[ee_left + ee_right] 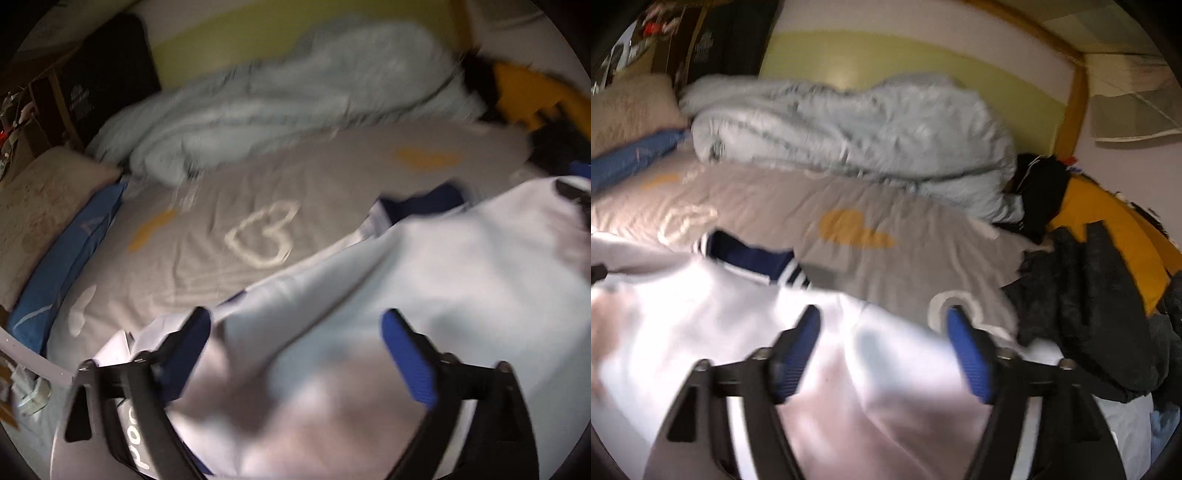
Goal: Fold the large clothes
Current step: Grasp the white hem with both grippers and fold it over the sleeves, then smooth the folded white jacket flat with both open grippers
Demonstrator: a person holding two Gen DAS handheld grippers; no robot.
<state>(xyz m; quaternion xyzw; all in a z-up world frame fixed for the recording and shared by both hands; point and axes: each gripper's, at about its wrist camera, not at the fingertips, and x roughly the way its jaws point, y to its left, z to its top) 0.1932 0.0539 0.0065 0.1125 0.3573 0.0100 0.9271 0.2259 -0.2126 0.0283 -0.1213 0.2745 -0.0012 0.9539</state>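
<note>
White soft-fabric garment point(424, 295) with navy striped collar point(750, 258), spread on grey heart-print bedsheet point(314, 192); collar pointing toward crumpled pale-blue duvet point(849, 136), long axis probably running from there back toward camera. Left gripper point(295, 350) and right gripper point(882, 350) both released, gaping, holding nothing; best to smooth flat, then pinch matching edges evenly.

left tongs point(297, 326): jaws wide apart | right tongs point(882, 325): jaws wide apart
</note>
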